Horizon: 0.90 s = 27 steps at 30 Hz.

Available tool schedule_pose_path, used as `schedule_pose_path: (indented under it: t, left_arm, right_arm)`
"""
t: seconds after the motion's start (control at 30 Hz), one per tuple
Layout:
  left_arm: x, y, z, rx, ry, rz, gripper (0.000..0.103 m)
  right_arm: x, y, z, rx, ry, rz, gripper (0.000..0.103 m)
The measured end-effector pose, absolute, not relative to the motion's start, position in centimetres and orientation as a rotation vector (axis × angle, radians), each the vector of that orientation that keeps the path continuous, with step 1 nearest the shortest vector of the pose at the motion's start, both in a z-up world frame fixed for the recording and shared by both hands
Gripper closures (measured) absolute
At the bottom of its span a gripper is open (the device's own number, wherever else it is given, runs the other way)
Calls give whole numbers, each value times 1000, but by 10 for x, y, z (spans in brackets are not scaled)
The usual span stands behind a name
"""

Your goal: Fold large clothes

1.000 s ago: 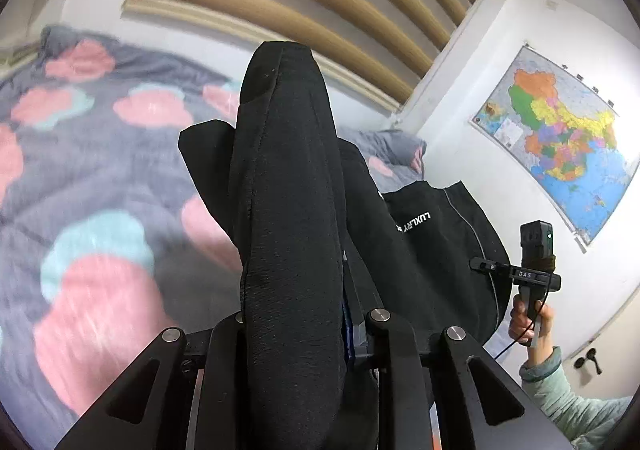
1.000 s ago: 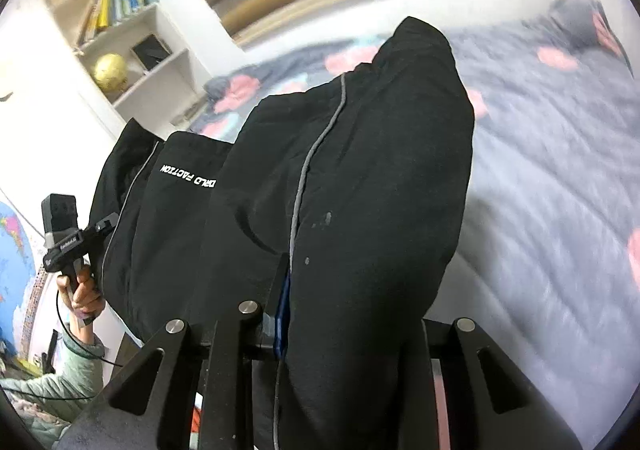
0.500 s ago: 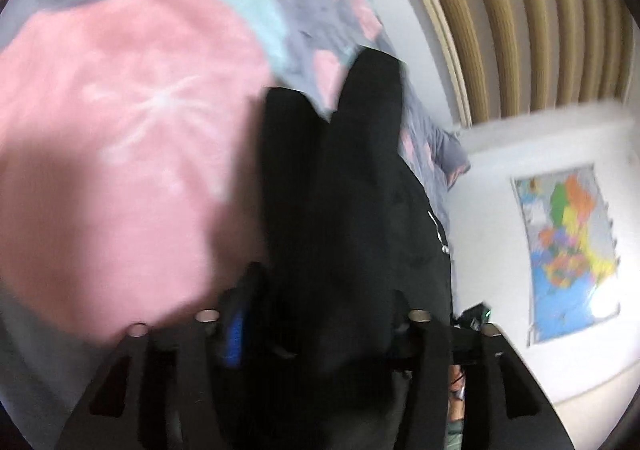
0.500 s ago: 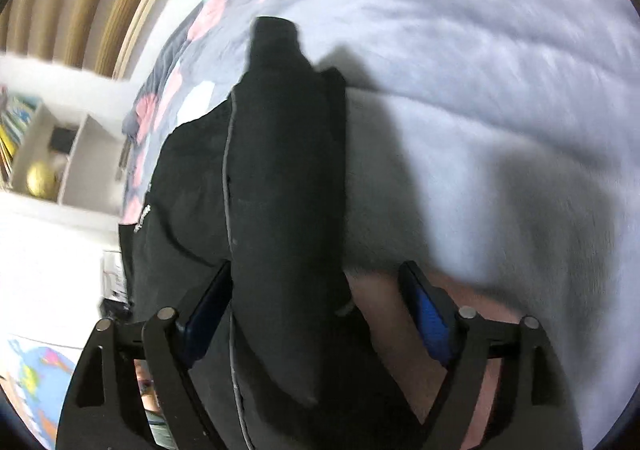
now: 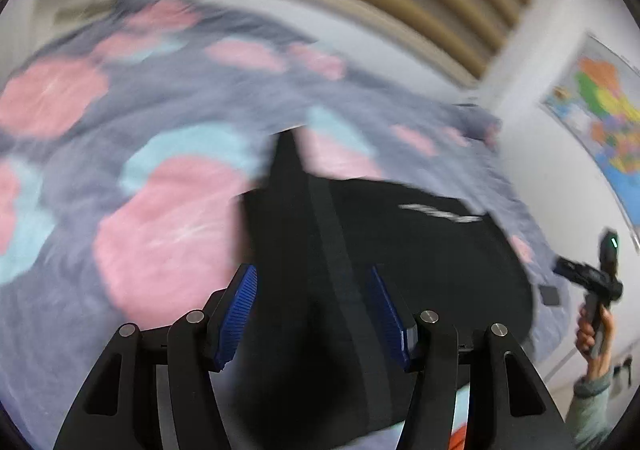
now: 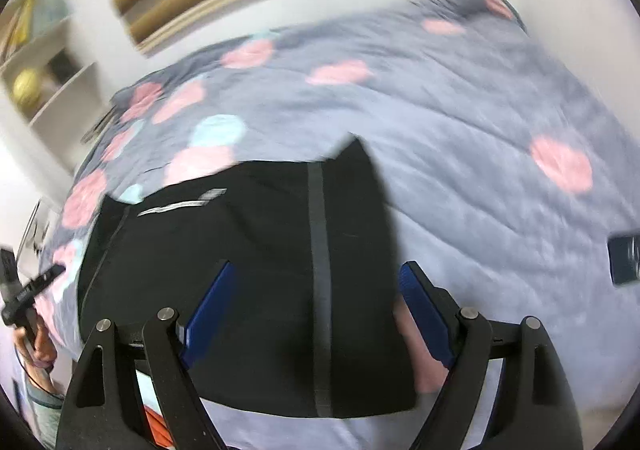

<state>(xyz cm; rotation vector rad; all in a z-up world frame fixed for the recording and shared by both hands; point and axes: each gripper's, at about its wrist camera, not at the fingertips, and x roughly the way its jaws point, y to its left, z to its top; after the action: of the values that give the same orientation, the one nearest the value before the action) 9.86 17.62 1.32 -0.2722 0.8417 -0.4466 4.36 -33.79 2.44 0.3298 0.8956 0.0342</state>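
from the left wrist, i am seeing my left gripper (image 5: 312,314) standing released, its jaws having just been opening, the black garment (image 5: 360,250) lying loose between them on the blanket (image 5: 120,110). from the right wrist, my right gripper (image 6: 316,314) is likewise spread after opening, the garment lying flat between its pads.

Both my wrist cameras look forward and down along my jaws, close over the bed (image 5: 168,138). The 2 views share the black garment (image 6: 256,250) and flowered quilt (image 6: 460,98).
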Motion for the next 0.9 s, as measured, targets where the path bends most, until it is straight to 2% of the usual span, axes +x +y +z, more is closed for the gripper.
schedule_pose_path:
  t: [0.13,0.3,0.43,0.7,0.9]
  left_arm:
    - [85,109,25,-159,825,-482,42]
    - [99,48,-27,-77,1006,-439,42]
    - [94,43,-45,-69,977,-402,41]
    - [84,42,-42,-71,940,-344,38]
    - [36,24,7,101,810,-254,38]
  right_arm:
    - [62,-271,14,268,918,82,17]
    - [83,-226,-46,249,1082,36,17]
    - [84,-218,-73,223,1088,-7,15]
    - [74,-219,-69,280,1062,-63,13]
    - [34,-224,-14,323,964,-105,13]
